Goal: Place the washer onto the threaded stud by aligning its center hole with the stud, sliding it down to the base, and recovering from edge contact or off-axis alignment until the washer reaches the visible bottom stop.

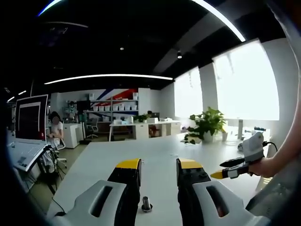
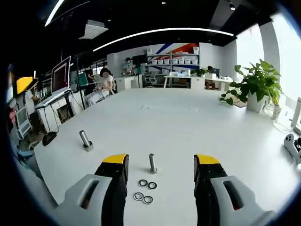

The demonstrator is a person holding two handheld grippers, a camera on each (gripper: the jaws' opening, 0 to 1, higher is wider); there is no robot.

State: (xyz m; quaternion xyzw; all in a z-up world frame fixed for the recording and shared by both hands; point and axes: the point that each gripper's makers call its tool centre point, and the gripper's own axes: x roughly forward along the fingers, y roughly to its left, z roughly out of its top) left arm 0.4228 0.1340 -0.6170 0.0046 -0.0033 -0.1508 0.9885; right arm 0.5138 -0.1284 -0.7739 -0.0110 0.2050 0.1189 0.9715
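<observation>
A threaded stud (image 2: 152,163) stands upright on the white table (image 2: 178,122), just ahead of my right gripper (image 2: 161,159), whose jaws stand wide open and empty to either side of it. Several flat metal washers (image 2: 146,190) lie loose on the table between those jaws, nearer than the stud. A second stud (image 2: 85,140) stands off to the left. My left gripper (image 1: 158,164) is open and empty over the table (image 1: 155,150), with a short stud (image 1: 146,204) low between its jaws. The right gripper (image 1: 223,169) enters from the right, held by a hand.
A potted plant (image 2: 256,89) stands at the table's far right, also seen as the plant (image 1: 207,125). A white device (image 2: 294,146) lies at the right edge. Monitors (image 2: 61,75) and a seated person are beyond the table's left edge.
</observation>
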